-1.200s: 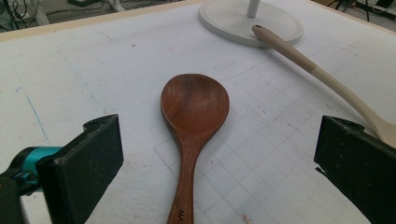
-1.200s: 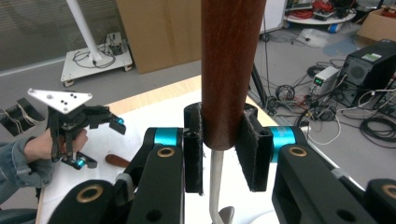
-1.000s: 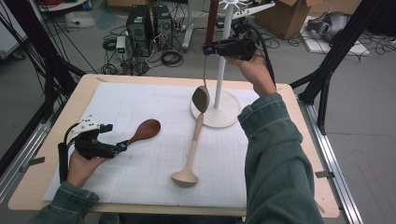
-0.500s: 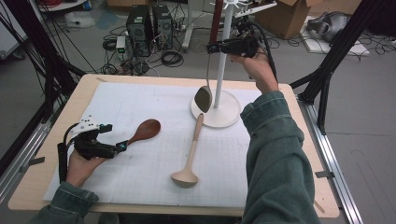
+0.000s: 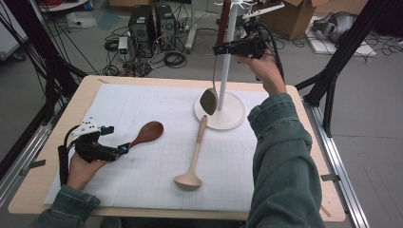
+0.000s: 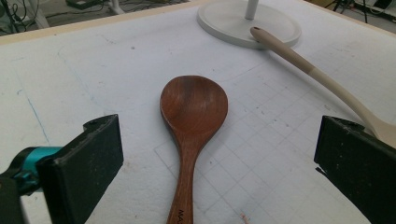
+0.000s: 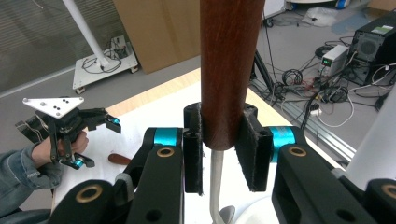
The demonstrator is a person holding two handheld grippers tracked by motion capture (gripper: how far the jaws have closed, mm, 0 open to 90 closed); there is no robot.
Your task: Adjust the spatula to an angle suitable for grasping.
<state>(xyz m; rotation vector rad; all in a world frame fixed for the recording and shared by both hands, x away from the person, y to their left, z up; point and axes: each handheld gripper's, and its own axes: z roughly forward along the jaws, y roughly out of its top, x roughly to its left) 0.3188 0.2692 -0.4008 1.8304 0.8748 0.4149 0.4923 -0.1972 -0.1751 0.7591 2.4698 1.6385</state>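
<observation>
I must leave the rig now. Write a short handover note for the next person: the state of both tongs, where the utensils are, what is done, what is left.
Right tongs: shut on the metal ladle by its dark wooden handle, held upright beside the white stand's pole, high above the table.
Left tongs: open, low over the mat, the brown wooden spoon lying between them, not gripped.
Beige ladle: on the mat, handle tip on the stand's base.
Done: metal ladle lifted.
Left: probably hang it on the stand, then the other two.
</observation>
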